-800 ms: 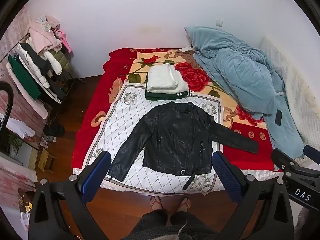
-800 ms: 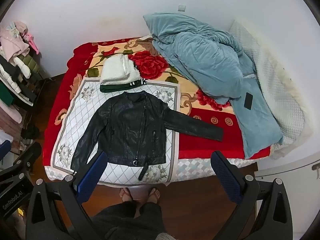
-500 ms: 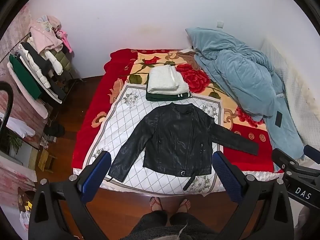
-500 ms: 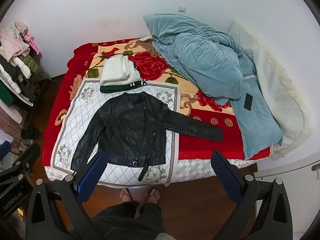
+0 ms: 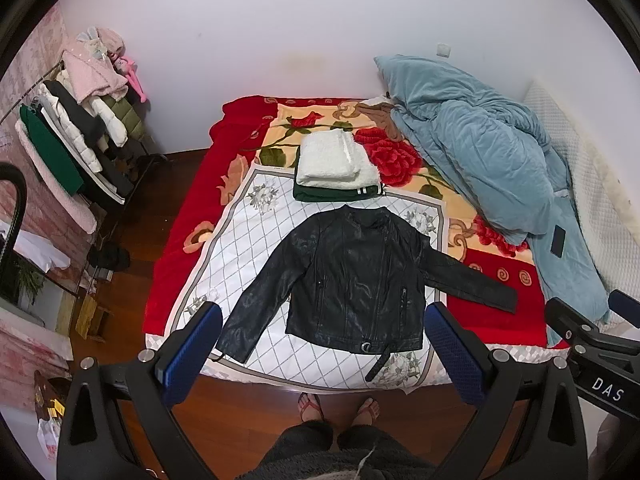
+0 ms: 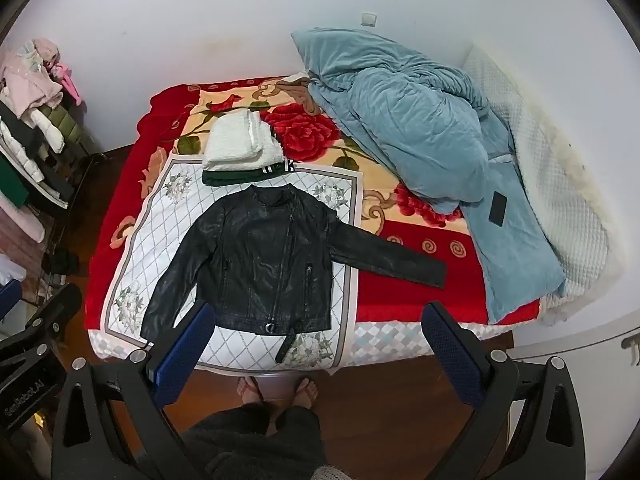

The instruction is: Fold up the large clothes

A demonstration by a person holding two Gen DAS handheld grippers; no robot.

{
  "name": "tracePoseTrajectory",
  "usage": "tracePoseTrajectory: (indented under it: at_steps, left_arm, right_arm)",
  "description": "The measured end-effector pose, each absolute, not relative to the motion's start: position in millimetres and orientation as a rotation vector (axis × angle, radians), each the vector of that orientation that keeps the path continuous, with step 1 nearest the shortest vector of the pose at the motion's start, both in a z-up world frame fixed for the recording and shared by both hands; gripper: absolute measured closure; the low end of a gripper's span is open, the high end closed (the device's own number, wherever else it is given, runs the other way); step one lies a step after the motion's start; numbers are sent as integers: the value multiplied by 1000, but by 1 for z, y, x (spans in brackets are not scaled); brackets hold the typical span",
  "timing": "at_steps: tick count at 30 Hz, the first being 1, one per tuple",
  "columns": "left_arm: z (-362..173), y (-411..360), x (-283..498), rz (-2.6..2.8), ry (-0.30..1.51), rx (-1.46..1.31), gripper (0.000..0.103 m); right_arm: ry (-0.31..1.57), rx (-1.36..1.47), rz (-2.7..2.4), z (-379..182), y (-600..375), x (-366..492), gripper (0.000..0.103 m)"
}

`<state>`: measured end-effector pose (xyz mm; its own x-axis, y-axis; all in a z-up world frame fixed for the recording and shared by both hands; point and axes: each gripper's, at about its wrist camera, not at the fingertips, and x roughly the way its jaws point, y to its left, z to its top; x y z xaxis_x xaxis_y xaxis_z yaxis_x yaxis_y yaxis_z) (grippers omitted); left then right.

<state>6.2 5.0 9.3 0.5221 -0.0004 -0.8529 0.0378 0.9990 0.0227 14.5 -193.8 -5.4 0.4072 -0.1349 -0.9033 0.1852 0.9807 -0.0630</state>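
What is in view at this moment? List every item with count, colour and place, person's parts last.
leather jacket: 1, black, spread flat on bed's near end
folded clothes stack: 1, white on dark green, beyond jacket's collar
duvet: 1, blue, crumpled on bed's right side
phone: 1, black, on duvet
blanket: 1, red floral, covering bed
clothes rack: 1, mixed garments, left wall
left gripper: 1, blue pads, open, empty
right gripper: 1, blue pads, open, empty
feet: 2, sandalled, on floor

Each black tool (image 5: 322, 350) carries blue pads (image 5: 192, 354); the person (image 5: 336, 452) wears dark trousers and sandals (image 5: 310, 406).
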Motion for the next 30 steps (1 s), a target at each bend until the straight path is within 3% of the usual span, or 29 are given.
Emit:
tracePoseTrajectory:
  at_steps: [30]
  left_arm:
    - [5,3,7,-16,1019,32,0]
  right_arm:
    - [1131,33,-194,-2,-189,18,0]
